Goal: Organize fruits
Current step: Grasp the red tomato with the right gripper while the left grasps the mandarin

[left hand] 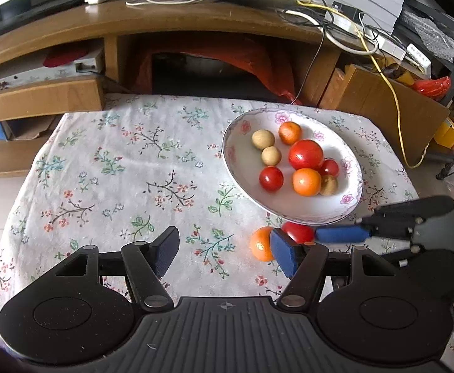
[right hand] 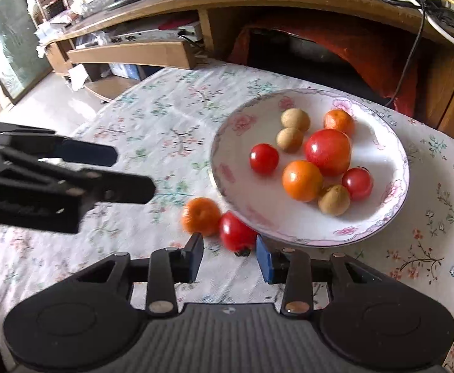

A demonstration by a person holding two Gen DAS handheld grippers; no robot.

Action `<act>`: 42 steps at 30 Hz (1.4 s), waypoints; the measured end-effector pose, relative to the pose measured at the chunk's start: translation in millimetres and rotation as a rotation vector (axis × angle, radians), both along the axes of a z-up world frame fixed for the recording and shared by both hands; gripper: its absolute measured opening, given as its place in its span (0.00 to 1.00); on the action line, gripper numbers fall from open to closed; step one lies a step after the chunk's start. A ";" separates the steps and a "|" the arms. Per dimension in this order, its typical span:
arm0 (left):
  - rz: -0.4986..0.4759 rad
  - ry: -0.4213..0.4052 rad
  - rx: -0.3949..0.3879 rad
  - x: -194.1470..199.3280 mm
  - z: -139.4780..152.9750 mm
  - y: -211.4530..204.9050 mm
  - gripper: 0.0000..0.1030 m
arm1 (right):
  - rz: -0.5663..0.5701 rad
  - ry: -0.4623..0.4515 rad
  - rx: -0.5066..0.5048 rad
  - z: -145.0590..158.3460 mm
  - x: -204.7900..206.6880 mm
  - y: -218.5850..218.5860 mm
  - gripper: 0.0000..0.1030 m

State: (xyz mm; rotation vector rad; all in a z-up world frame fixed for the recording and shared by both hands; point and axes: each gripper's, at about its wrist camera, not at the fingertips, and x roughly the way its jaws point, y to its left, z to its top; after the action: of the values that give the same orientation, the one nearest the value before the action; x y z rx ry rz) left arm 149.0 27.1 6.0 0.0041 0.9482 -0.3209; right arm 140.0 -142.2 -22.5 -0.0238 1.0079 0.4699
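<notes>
A white flowered plate (left hand: 245, 158) (right hand: 236, 143) holds several fruits: red tomatoes, oranges and small tan fruits. On the cloth by its near rim lie a loose orange (left hand: 259, 244) (right hand: 200, 216) and a loose red tomato (left hand: 298, 231) (right hand: 237, 233), side by side. My right gripper (right hand: 230, 259) is open, and the tomato sits just ahead of its fingertips without touching either pad. In the left wrist view the right gripper (left hand: 312, 241) reaches in from the right beside the tomato. My left gripper (left hand: 223, 251) (right hand: 133, 172) is open and empty, left of the loose fruit.
The floral tablecloth (left hand: 118, 171) covers a small table with bare cloth to the left of the plate. Behind the table stands a wooden TV cabinet (left hand: 195, 18) with cables and boxes. The table's edges fall away at left and right.
</notes>
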 end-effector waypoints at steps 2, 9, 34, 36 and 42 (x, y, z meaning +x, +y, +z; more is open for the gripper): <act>-0.003 0.005 0.000 0.8 -1.7 -0.4 0.70 | -0.016 0.009 0.005 -5.4 4.4 -0.5 0.37; -0.012 0.006 -0.007 0.6 -1.2 -1.0 0.70 | 0.015 -0.033 0.010 -12.4 5.0 5.3 0.37; -0.039 0.117 0.018 22.9 -30.0 -10.2 0.72 | 0.127 0.024 -0.052 -5.8 -13.7 26.0 0.29; -0.049 0.125 0.010 25.6 -31.8 -15.5 0.72 | 0.107 0.042 -0.052 -5.3 -14.1 20.8 0.29; -0.075 0.158 0.024 36.2 -37.5 -36.7 0.70 | 0.054 0.074 -0.084 -0.8 -17.7 7.4 0.29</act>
State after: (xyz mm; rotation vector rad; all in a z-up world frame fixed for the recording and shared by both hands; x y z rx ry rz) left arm 185.2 -9.5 -31.5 0.0364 1.1102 -0.3835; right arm 122.3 -134.8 -23.3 -0.1092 1.1017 0.4806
